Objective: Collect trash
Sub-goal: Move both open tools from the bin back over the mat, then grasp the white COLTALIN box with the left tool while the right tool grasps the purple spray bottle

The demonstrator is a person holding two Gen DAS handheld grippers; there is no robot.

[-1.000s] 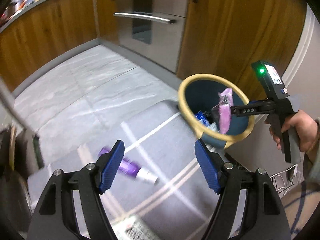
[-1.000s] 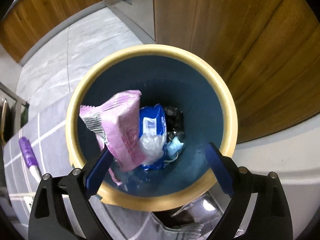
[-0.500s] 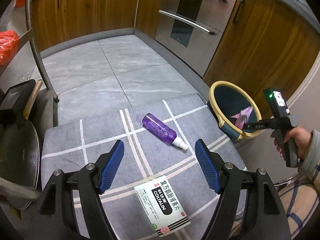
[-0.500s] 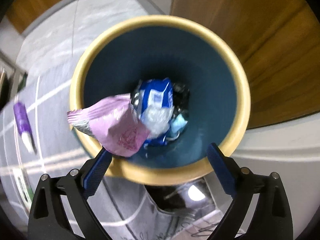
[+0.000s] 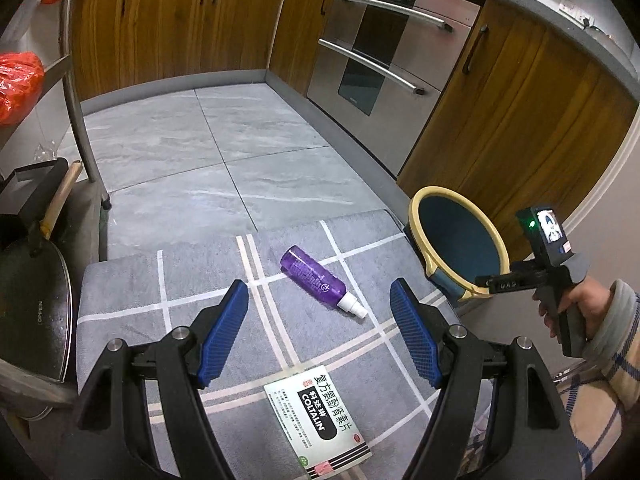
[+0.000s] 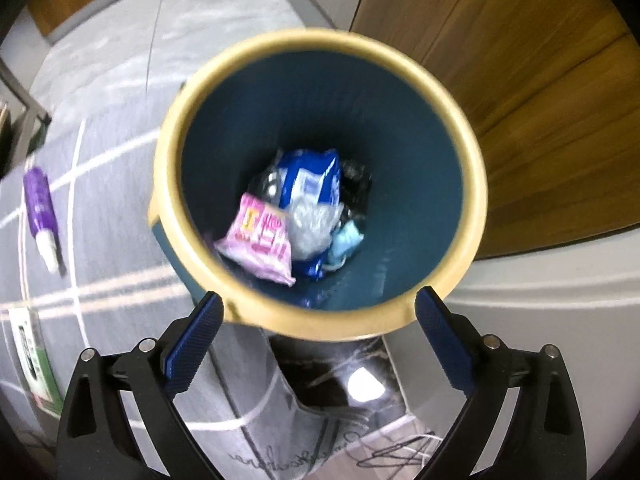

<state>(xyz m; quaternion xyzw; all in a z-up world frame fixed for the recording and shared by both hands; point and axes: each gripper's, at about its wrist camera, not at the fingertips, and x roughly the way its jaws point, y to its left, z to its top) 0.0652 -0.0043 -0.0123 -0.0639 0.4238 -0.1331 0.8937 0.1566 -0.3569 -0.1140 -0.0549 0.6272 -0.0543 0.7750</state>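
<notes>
A blue bin with a yellow rim (image 6: 320, 324) stands at the mat's right edge; it also shows in the left wrist view (image 5: 456, 236). Inside lie a pink packet (image 6: 262, 244), a blue wrapper (image 6: 308, 178) and other scraps. My right gripper (image 6: 316, 344) is open and empty above the bin's near rim. My left gripper (image 5: 320, 336) is open and empty above the grey mat (image 5: 180, 320). A purple spray bottle (image 5: 316, 280) lies on the mat ahead of it; the right wrist view shows it too (image 6: 40, 208). A white and green medicine box (image 5: 320, 420) lies nearer.
Wooden cabinets (image 5: 512, 120) and a steel oven (image 5: 380, 64) line the far and right sides. A metal rack post (image 5: 80, 92), a dark pan lid (image 5: 32, 312) and red bags (image 5: 16, 84) are at the left. The grey tile floor (image 5: 180, 152) lies beyond the mat.
The pink packet has left my right gripper's left finger and dropped into the bin. My left gripper has pulled back and up, bringing the medicine box into view.
</notes>
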